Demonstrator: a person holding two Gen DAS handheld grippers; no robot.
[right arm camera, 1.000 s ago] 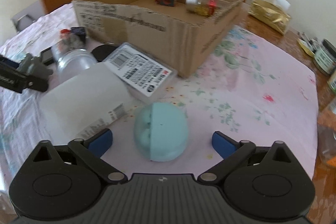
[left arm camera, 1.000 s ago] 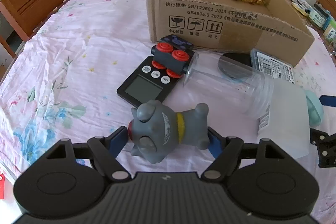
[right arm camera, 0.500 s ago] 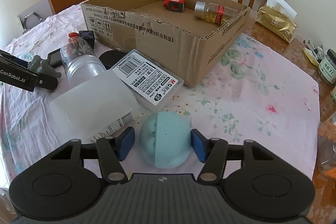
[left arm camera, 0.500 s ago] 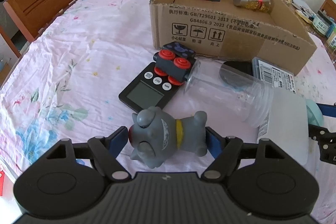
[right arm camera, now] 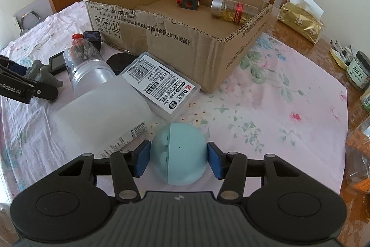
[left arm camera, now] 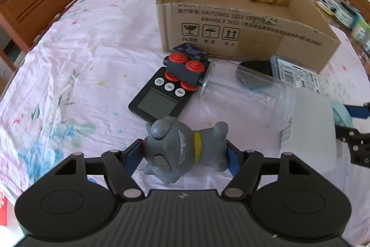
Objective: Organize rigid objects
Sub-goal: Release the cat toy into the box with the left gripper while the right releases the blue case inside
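The grey toy (left arm camera: 185, 147) and blue ball (right arm camera: 179, 153) are being clamped in closing jaws, needing lifting into the box (right arm camera: 208, 57).

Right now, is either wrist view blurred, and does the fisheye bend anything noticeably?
Left wrist view: soft and smeared, the print on the cardboard box hard to read. Right wrist view: sharp, the label on the flat plastic case crisp. Both: strong barrel distortion, table edges curve, corners go dark. Lighting: even daylight, faint shadows.

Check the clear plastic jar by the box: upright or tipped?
Tipped. The clear jar lies on its side on the tablecloth, its length running along the cloth.
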